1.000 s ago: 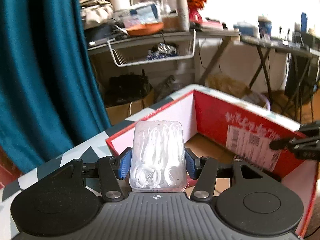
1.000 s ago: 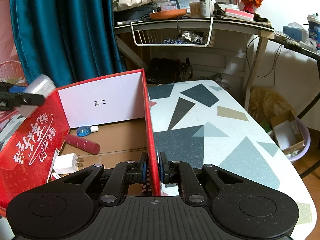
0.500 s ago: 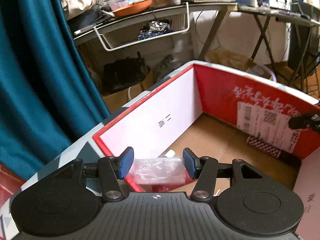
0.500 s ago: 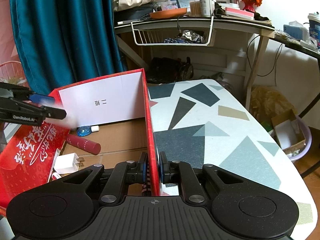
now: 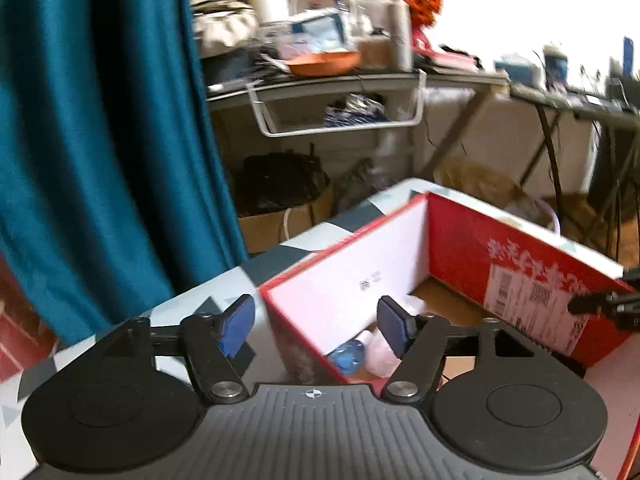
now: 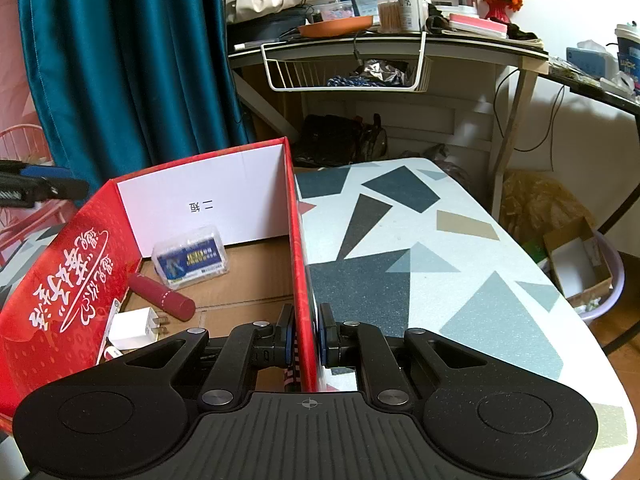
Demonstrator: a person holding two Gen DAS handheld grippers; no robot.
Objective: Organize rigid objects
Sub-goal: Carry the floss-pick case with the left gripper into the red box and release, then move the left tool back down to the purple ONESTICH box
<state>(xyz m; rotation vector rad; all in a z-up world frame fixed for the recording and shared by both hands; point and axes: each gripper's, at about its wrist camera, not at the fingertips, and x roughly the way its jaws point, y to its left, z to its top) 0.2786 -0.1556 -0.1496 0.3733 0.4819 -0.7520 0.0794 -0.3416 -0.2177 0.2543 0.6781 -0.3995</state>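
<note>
Right wrist view: floss-pick case [image 6: 191, 256] lies inside red box [image 6: 60, 280], beside lipstick tube [image 6: 162, 296] and charger [image 6: 134, 328]. Left gripper [image 5: 316, 322] jaws just opened, empty; right gripper [image 6: 307, 338] clamped on box wall. No stray items seen.

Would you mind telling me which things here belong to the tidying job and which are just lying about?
Job:
- red box, clamped by right gripper
- clear floss-pick case
- red tube
- white charger
- left gripper, jaws just opened, empty

Lying about:
- teal curtain
- cluttered desk
- wire basket

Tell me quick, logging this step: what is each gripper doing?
Left gripper: open, just widened, holding nothing.
Right gripper: shut on the red box wall.
</note>
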